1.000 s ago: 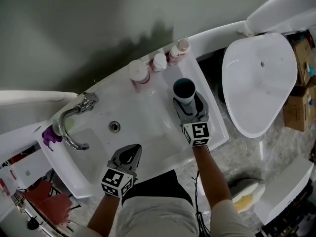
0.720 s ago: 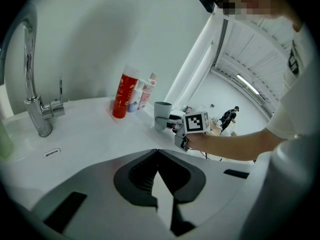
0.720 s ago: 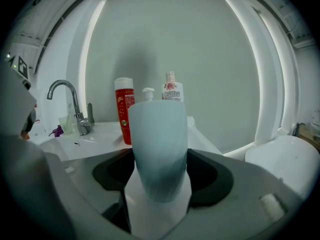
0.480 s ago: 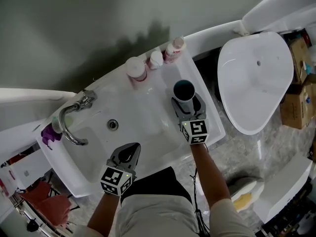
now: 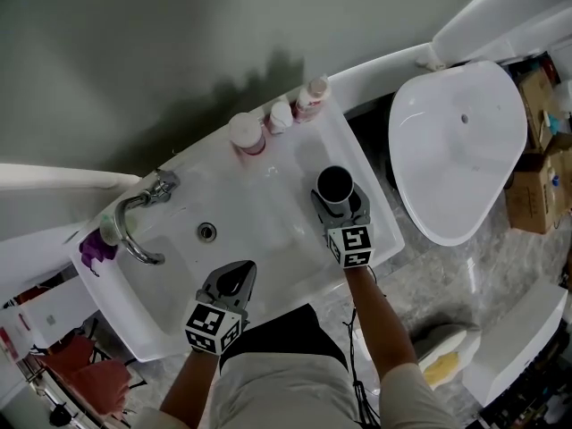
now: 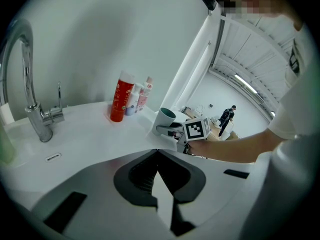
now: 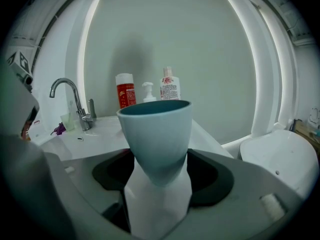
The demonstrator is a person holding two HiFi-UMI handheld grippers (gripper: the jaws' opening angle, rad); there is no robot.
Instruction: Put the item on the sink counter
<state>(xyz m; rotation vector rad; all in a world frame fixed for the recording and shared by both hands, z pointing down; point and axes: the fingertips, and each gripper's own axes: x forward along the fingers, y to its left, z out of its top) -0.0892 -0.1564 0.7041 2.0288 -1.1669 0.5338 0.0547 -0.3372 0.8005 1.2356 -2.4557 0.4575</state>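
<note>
Above the white ceramic sink surface (image 5: 290, 199), the left tool (image 5: 231, 280) hovers pressed together and empty; the right tool (image 5: 338, 202) pinches the pale teal plastic cup (image 5: 335, 186) upright over its right end. Placing seems in hand: next, settle the cup, then spread the tool

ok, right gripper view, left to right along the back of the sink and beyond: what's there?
faucet → red can → pump bottle → white bottle with red print → toilet. The held blue cup overlaps the bottles, so it is left out.
</note>
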